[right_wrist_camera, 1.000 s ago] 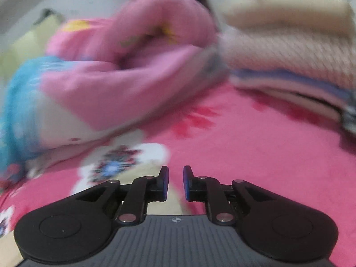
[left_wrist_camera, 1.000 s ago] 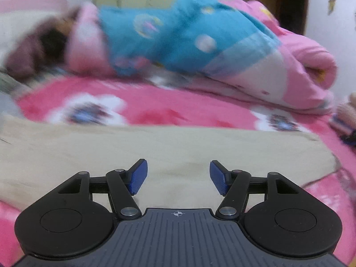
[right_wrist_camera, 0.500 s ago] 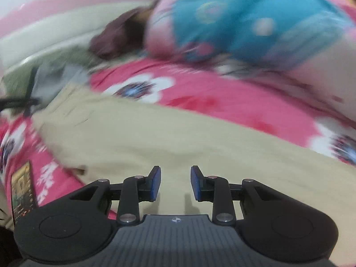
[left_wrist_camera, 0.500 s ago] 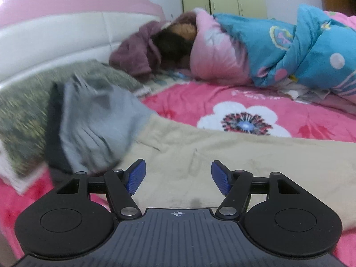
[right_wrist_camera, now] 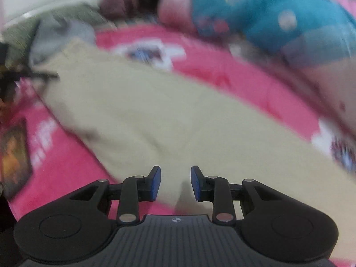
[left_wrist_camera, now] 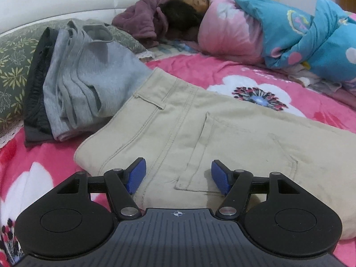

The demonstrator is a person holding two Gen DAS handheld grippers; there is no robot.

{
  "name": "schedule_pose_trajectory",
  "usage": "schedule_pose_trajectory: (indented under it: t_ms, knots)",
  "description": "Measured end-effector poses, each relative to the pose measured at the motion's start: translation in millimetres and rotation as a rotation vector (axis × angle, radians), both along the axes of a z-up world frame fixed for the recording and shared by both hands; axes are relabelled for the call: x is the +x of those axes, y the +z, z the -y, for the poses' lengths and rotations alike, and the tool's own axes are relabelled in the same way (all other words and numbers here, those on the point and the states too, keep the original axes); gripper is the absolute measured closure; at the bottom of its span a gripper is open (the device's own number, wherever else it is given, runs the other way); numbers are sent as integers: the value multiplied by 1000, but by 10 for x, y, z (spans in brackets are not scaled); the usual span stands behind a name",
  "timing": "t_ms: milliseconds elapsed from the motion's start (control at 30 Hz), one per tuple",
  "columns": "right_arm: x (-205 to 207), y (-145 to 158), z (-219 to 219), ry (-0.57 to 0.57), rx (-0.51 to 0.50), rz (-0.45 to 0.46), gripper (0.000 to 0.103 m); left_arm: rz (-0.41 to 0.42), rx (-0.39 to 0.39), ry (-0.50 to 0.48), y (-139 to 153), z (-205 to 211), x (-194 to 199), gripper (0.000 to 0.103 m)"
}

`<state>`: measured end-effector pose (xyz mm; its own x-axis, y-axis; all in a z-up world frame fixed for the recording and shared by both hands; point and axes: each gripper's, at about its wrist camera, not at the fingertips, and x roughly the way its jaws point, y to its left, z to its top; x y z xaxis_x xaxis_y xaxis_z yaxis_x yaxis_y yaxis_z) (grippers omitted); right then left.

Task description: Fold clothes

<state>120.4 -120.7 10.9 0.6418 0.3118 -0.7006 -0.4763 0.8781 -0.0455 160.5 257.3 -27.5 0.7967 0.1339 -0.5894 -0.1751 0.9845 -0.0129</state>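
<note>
jaws apart, flat stitched beige trousers (left_wrist_camera: 222, 120)

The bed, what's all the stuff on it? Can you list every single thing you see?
beige trousers: one, beige, spread flat on the bedspread, right in front of both grippers
grey garment: one, grey, bunched up left of the trousers' waistband
dark garment: one, black, under the grey one
pillow: one, green with leaves, far left
purple garment: one, crumpled by the headboard
quilt: one, blue and pink, rolled along the back
person: one, lying wrapped in the quilt
bedspread: one, pink with white flowers
left gripper: black, blue pads, open, empty
right gripper: black, blue pads, open, empty
</note>
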Motion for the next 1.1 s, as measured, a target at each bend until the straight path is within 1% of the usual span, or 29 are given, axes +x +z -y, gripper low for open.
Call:
schedule_pose_trajectory:
  t_ms: [33,100,133,200,267,333,400,467,533,600,633,700,800,833,900,933,967,1000,1033,1100]
  knots:
    - [17,49,-92,20,17,28,72,0,4,2,-5,6,5,38]
    - [86,20,-301,63,57,30,72,0,10,4,-11,19,15,38]
    - [112,-59,-384,91,65,17,72,-1,13,5,-13,25,21,38]
    - [68,-285,-461,123,31,-11,72,-2,18,6,-16,37,34,38]
    - [-79,-445,-345,97,48,-18,72,-3,23,7,-19,49,46,38]
    - [-187,-378,-178,59,81,-55,72,-5,25,8,-23,53,54,37]
    - [-219,-261,-114,48,61,-83,72,-6,29,9,-23,57,58,37]
    - [-212,-89,-92,57,26,-47,72,-8,26,10,-18,53,57,37]
    - [-81,69,-77,37,45,17,72,-9,22,10,-14,46,57,37]
    - [158,92,-107,8,67,50,72,-9,18,8,-14,36,58,37]
    - [275,28,-104,-5,68,55,72,-9,17,7,-14,32,61,37]
    - [413,-206,-11,-56,71,27,73,-8,8,9,-18,16,67,37]
    - [254,-508,400,-153,188,-22,74,-8,-1,11,-14,0,75,37]
    - [95,-531,561,-170,223,-21,75,-7,-2,14,-16,0,79,37]
    - [-191,-500,771,-182,213,-6,75,-6,2,21,-23,12,88,37]
    - [-284,-447,841,-178,201,-12,75,-5,7,23,-28,25,92,37]
    - [-310,-386,885,-176,196,-29,77,-7,14,27,-32,40,101,37]
    - [-318,-319,919,-174,191,-38,79,-7,16,32,-33,49,109,37]
    - [-263,-244,909,-170,189,-27,79,-7,15,36,-31,52,111,37]
    - [-53,-102,815,-155,196,22,80,-7,13,41,-29,54,110,36]
